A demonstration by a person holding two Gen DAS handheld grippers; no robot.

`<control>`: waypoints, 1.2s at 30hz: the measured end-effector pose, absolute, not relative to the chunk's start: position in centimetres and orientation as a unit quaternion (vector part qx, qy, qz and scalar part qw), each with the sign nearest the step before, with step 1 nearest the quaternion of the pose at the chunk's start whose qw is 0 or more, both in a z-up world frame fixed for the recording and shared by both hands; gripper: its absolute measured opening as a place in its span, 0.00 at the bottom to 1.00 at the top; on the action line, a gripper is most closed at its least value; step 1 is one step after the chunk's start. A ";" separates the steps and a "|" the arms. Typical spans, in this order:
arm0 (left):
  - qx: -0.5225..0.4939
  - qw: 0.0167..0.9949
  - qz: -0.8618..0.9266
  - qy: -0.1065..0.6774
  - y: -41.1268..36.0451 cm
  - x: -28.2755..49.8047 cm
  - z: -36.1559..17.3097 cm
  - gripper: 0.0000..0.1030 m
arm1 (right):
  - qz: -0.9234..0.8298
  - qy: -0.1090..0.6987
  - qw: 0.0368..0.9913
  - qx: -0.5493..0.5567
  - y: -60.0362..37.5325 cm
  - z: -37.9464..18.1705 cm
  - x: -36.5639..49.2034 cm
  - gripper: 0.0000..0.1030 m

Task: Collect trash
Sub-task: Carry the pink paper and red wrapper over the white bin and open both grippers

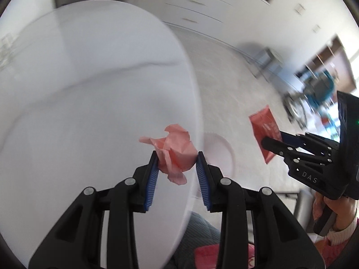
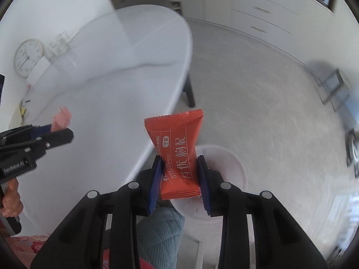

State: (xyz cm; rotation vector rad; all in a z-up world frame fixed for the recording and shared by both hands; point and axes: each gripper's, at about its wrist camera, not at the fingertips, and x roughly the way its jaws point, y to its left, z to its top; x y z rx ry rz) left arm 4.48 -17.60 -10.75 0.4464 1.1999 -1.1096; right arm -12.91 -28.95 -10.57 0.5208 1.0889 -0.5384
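My left gripper (image 1: 177,160) is shut on a crumpled pink paper (image 1: 175,152) and hangs over the right edge of the white oval table (image 1: 89,112). The right gripper (image 2: 179,165) is shut on an orange-red snack packet (image 2: 177,148) with white print, held upright above the floor beside the table edge (image 2: 157,134). Below it on the floor stands a round white bin (image 2: 235,163), also seen past the table rim as the white bin (image 1: 224,154). Each view shows the other gripper: the right gripper (image 1: 272,139) with the packet (image 1: 264,130), and the left gripper (image 2: 64,132) with the pink paper (image 2: 61,118).
A dark table leg (image 2: 189,94) stands close to the bin. A blue quilted cushion (image 2: 161,228) lies under the right gripper. A clock (image 2: 28,57) and a glass jar (image 2: 59,44) sit at the table's far side. A metal-framed stool (image 2: 334,85) and white drawers (image 2: 258,11) border the grey floor.
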 end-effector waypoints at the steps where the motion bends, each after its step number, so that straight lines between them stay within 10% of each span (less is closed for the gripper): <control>1: 0.210 0.648 -0.505 0.530 -18.7 2.5 -11.1 0.32 | -0.263 0.502 0.785 0.251 -29.2 -10.6 -14.8 0.31; 8: 0.264 0.591 -0.544 0.534 -24.5 -4.8 -14.6 0.34 | -0.291 0.491 0.772 0.279 -31.2 -11.2 -20.2 0.32; 18: 0.271 0.600 -0.532 0.533 -28.4 -9.6 -15.5 0.76 | -0.228 0.504 0.795 0.250 -35.0 -12.0 -21.5 0.32; 32: 0.228 0.693 -0.435 0.528 -24.5 -9.4 -11.1 0.86 | -0.120 0.545 0.801 0.216 -35.6 -19.2 -18.4 0.38; 36: 0.222 0.702 -0.413 0.536 -23.5 -8.7 -11.2 0.86 | -0.117 0.565 0.786 0.221 -35.2 -22.5 -17.1 0.79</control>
